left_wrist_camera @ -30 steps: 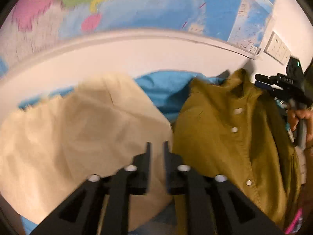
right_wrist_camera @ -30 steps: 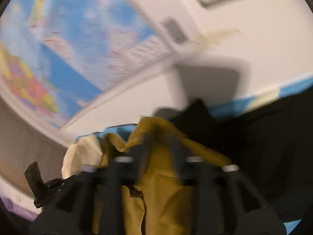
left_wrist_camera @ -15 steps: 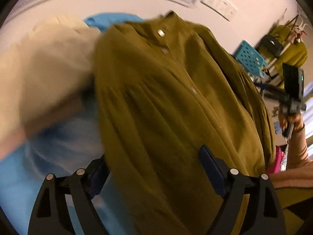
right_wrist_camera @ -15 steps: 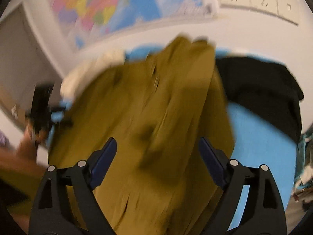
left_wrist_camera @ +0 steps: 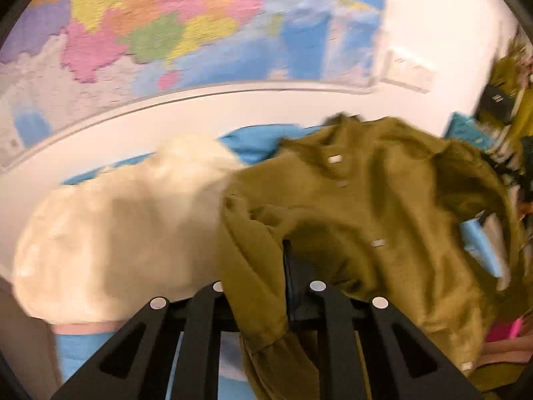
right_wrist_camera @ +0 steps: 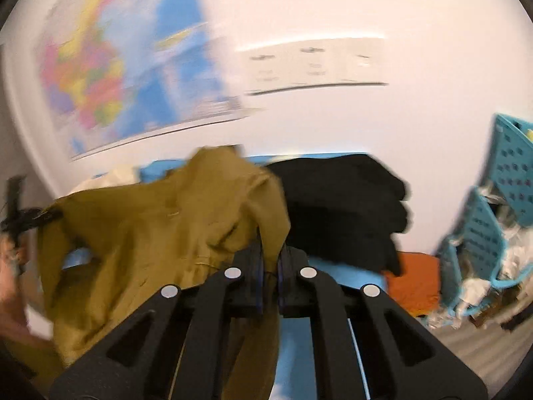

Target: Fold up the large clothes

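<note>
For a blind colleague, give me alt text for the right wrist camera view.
The right claw is shut on a fold of the olive button shirt, which drapes left. Behind lie a black garment on a blue surface, a wall map and blue baskets.

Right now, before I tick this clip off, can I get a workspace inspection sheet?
Surface: blue cover, mostly under clothes.
Job's things: olive button shirt, lifted and bunched between both grippers.
Clutter: cream garment; black garment pile; orange cloth.
Grippers: left gripper and right gripper have just closed, each shut on shirt fabric.
Cables: nothing seen.
Surroundings: wall map; socket panel; blue perforated baskets.
</note>
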`<action>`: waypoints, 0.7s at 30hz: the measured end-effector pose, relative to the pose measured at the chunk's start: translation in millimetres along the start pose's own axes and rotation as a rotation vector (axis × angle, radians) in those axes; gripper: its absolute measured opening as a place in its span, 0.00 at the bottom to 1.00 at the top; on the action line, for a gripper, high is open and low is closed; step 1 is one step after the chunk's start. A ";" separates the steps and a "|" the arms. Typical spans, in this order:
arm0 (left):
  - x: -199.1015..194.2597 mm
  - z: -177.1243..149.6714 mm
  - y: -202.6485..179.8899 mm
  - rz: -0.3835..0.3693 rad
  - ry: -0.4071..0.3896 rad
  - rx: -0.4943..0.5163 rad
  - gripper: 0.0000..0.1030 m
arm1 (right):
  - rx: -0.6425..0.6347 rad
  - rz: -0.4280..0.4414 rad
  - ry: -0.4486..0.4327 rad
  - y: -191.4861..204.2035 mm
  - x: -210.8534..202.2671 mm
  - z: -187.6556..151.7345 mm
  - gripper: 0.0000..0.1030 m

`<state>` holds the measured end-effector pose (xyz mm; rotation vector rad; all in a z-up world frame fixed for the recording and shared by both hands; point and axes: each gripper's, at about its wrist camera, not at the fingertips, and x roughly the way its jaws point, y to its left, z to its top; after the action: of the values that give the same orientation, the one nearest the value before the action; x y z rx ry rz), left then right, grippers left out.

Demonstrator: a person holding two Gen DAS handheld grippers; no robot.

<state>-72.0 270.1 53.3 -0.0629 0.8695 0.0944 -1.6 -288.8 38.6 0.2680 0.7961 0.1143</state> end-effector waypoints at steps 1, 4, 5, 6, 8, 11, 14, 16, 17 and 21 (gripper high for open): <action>10.0 -3.7 4.1 0.078 0.032 0.030 0.15 | 0.021 -0.024 0.026 -11.1 17.2 -1.4 0.06; 47.8 -27.8 16.2 0.303 0.163 0.089 0.38 | 0.111 -0.048 0.120 -38.5 65.0 -24.5 0.07; 59.5 -37.2 19.1 0.322 0.207 0.087 0.42 | 0.127 -0.062 0.153 -43.0 79.7 -33.8 0.10; 65.8 -43.9 21.6 0.312 0.226 0.084 0.42 | 0.136 -0.084 0.167 -42.7 84.8 -42.8 0.14; 56.5 -54.6 26.7 0.263 0.184 0.018 0.50 | 0.139 -0.086 0.163 -40.6 90.1 -53.9 0.33; 26.0 -66.1 35.0 0.098 0.094 -0.091 0.78 | 0.130 -0.130 0.074 -31.7 62.4 -54.5 0.53; 7.2 -89.9 40.9 -0.022 0.041 -0.148 0.83 | 0.039 -0.083 -0.041 5.0 22.7 -49.2 0.68; 9.1 -105.7 32.4 -0.089 0.055 -0.160 0.85 | -0.086 0.050 -0.062 51.3 2.4 -57.2 0.74; 12.2 -112.6 25.0 -0.110 0.070 -0.160 0.85 | -0.175 0.135 -0.048 82.3 -4.1 -66.4 0.74; 36.7 -134.3 8.1 -0.164 0.133 -0.154 0.65 | -0.474 0.464 0.060 191.8 -9.6 -118.3 0.76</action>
<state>-151.3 267.7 -61.4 -0.2868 0.9853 0.0034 -93.4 -83.6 19.9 -0.0064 0.7314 0.7402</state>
